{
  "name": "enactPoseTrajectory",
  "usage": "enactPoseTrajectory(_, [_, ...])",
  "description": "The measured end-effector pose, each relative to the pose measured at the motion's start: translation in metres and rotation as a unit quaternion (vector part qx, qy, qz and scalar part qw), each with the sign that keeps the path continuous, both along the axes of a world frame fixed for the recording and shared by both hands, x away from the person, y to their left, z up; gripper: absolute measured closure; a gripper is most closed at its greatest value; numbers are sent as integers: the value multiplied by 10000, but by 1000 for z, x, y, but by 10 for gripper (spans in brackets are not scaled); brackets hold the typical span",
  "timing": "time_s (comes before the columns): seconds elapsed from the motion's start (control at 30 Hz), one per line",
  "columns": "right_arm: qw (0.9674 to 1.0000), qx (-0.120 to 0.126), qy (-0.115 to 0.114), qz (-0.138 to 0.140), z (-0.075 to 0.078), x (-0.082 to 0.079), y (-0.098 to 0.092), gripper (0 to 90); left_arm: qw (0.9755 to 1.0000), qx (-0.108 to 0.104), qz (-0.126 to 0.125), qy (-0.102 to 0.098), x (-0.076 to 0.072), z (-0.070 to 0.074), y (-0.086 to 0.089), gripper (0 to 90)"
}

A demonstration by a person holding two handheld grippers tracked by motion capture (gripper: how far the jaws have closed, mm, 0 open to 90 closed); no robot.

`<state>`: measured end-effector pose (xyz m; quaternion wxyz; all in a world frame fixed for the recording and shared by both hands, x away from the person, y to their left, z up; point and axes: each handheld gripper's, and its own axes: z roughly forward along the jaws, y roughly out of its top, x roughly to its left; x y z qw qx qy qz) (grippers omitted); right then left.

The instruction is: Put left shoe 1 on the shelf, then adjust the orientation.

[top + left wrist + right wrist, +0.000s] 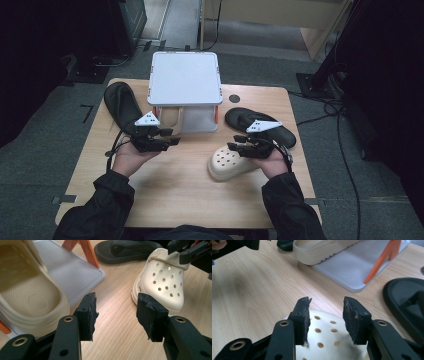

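Observation:
A cream clog [231, 162] lies on the wooden table, right of centre. My right gripper [235, 143] hovers over its toe; in the right gripper view the gripper [326, 302] stands open above the holed upper [324, 340], and the pads do not press it. A second cream clog [30, 297] sits on the lower tray of a white rack [185, 77]. My left gripper [172, 137] is in front of that rack. In the left gripper view the gripper [117, 300] is open with only bare table between the jaws.
A black slipper [121, 102] lies at the table's left rear. A black flip-flop [260, 125] lies to the right, behind the clog. The rack has orange legs [384, 260] and stands at the far middle edge. Bare wood spreads across the near half of the table [175, 195].

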<state>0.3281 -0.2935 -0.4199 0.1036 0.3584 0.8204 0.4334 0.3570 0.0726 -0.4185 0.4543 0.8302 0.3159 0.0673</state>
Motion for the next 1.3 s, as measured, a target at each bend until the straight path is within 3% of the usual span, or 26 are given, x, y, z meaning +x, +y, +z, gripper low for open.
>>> enactPoseTrajectory(0.3, [9998,-70,-42,-156,-3,-5,-16,521,9999,-32,-27,-91,5,-2,-1,499])
enactPoseTrajectory(0.37, [9997,11,-123,-209,-4,-8,-22,512,9999,-25,-67,-80,6,-3,-1,498])
enactPoseTrajectory(0.43, [9995,-120,-105,-282,-5,-10,-27,502,9999,-26,-68,-69,7,-4,-2,498])
enactPoseTrajectory(0.7, [9991,-135,213,-332,-19,-16,-36,508,9998,-11,-162,-80,9,-7,-7,498])
enactPoseTrajectory(0.9, [9989,-199,416,-83,-29,-14,-27,537,9998,-75,-161,-126,9,-7,-6,499])
enactPoseTrajectory(1.0, [9987,-146,479,-12,-31,-13,-23,565,9998,-94,-144,-141,9,-7,-5,500])
enactPoseTrajectory(1.2, [9963,233,794,-247,-29,-9,-25,682,9997,-93,-156,-190,8,-7,-6,502])
enactPoseTrajectory(1.3, [9952,291,879,-306,-28,-10,-24,701,9996,-92,-163,-202,8,-7,-6,505])
